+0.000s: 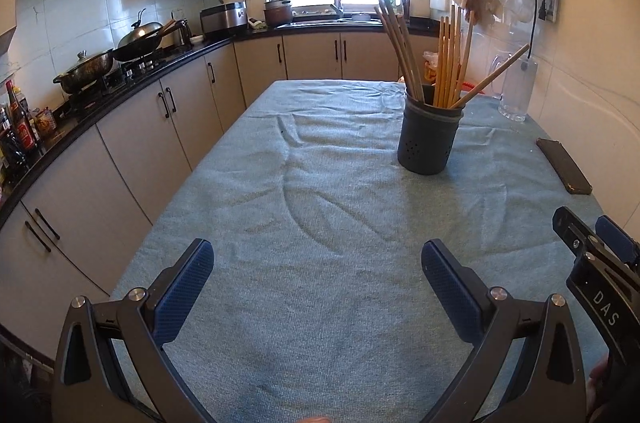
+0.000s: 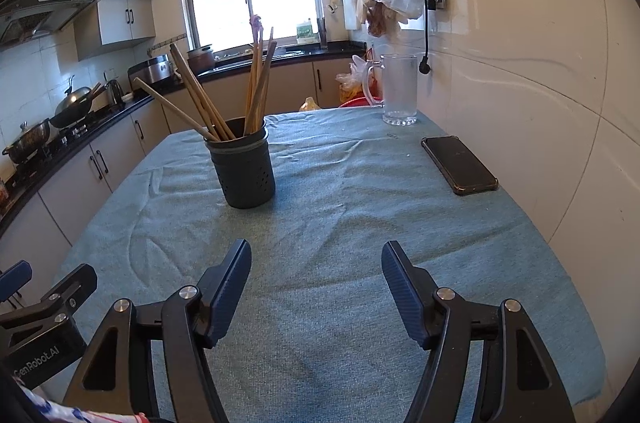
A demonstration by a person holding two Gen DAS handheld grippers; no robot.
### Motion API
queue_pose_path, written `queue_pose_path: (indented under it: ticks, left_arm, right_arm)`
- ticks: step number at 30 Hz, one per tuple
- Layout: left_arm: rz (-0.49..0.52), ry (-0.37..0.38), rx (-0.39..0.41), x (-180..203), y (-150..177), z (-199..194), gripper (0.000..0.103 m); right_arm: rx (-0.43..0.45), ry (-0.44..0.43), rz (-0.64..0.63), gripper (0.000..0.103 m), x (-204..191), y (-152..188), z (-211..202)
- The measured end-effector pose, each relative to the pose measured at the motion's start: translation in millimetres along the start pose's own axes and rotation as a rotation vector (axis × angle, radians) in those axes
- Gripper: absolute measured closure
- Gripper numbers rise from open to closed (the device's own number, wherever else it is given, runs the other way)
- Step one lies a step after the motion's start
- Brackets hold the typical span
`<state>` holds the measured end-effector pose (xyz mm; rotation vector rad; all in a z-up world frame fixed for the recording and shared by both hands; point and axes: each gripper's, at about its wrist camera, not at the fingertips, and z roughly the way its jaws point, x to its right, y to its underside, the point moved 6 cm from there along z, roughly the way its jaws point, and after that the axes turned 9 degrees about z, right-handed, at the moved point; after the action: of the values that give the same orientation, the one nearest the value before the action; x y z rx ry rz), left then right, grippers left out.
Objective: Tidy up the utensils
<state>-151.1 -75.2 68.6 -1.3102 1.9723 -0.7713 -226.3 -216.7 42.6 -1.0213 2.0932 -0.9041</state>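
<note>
On the cloth-covered bench (image 2: 360,223), a dark perforated utensil holder (image 2: 246,175) stands upright toward the far half, with wooden chopsticks (image 2: 256,91) standing in it. They fan into loose groups: some lean toward the stove side, some stand near upright, and one lies at a low slant against the rim. No loose utensil shows on the blue cloth in either wrist view, so gathering appears finished or nearly so; what may remain, as a judgement, is straightening the slanted stick and evening the bundle. A black phone (image 2: 460,165) lies flat near the wall side, well apart from the holder, and a clear glass mug (image 2: 398,89) stands at the far corner; neither appears to belong to the task. Left gripper (image 1: 318,281): fingers released, spread wide, nothing between them, hovering above bare cloth short of the holder. Right gripper (image 2: 316,283): fingers likewise released and empty, aimed at cloth between holder and phone. Both grippers sit side by side at the near edge, each visible at the margin of the other's view.
</note>
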Motion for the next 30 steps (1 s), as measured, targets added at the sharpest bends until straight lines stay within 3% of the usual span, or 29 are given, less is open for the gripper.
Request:
queue_pose_path:
  ticks: [30]
  left_arm:
    - [0.008, 0.023, -0.039, 1.7, 8.4, 4.6, 0.000]
  right_arm:
    - [0.039, 0.010, -0.017, 0.028, -4.0, 1.5, -9.5]
